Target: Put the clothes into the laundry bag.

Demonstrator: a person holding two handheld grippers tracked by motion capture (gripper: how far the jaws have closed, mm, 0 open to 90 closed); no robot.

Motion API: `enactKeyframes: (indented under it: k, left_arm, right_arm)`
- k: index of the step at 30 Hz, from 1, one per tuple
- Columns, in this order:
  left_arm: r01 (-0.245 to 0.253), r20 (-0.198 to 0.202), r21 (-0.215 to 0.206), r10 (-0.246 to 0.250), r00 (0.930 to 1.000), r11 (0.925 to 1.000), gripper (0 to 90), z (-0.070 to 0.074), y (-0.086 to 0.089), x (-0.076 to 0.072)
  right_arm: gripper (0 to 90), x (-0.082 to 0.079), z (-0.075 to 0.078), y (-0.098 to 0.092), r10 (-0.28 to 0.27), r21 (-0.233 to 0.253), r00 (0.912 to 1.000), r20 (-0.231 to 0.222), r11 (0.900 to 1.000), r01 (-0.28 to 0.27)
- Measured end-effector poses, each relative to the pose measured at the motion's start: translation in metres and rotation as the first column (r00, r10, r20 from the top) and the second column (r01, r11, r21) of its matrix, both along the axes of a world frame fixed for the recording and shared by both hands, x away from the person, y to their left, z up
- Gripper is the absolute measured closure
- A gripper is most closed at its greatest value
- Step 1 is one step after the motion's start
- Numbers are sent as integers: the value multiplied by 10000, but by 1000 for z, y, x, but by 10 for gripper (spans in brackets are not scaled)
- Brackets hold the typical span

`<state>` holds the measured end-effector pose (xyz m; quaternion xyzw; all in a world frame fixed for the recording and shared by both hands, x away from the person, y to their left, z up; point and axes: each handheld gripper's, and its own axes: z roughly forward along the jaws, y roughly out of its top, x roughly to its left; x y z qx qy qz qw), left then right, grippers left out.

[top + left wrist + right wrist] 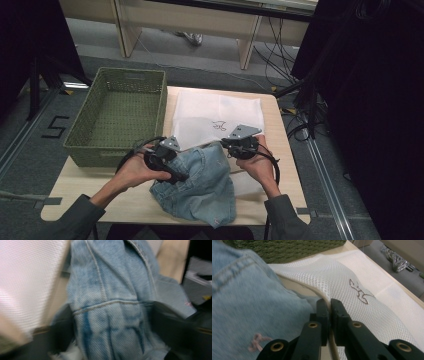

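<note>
A light blue denim garment [200, 187] lies bunched on the table's front half, its top edge at the mouth of a white mesh bag [215, 110]. My left gripper [180, 176] sits on the garment's left side; in the blurred left gripper view the denim [107, 302] fills the gap between the jaws of the gripper [110, 340]. My right gripper [226, 143] is at the bag's near edge. In the right gripper view it [329, 303] is shut on the rim of the mesh bag [362, 285], with the denim [244, 302] just to its left.
A green woven basket [90, 150], nothing in it, stands at the table's left, touching the bag's side. The wooden table [100, 192] shows bare at the front left. Dark stands and cables crowd the floor on the right.
</note>
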<state>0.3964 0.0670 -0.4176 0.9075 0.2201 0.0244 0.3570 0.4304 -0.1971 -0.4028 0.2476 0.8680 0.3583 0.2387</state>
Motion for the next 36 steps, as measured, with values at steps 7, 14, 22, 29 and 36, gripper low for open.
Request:
enactKeyframes:
  k: [7,14,22,29,36]
  left_arm:
    - [-880,1305,95,861,9877,9961,611,8,-56,21]
    - [-2098,211,-716,2117,9771,9751,390,-31,-58,47]
    - [-1604,968,-1224,1727,9802,9794,186,10,-22,9]
    - [-1643,997,-322,1667,9809,9859,152,-20,19,-27]
    - [-2108,273,761,2092,9775,9746,146,-51,21,-22]
  right_arm:
    - [863,-2,8,1,94,170,9998,196,9998,-97]
    - [863,-2,2,-3,57,40,9999,92,10000,-57]
    - [861,-1,0,-5,81,62,9999,67,9999,-81]
    - [859,-2,0,-4,64,72,10000,32,10000,-64]
    - [858,-3,0,-3,127,26,9999,-102,9999,-127]
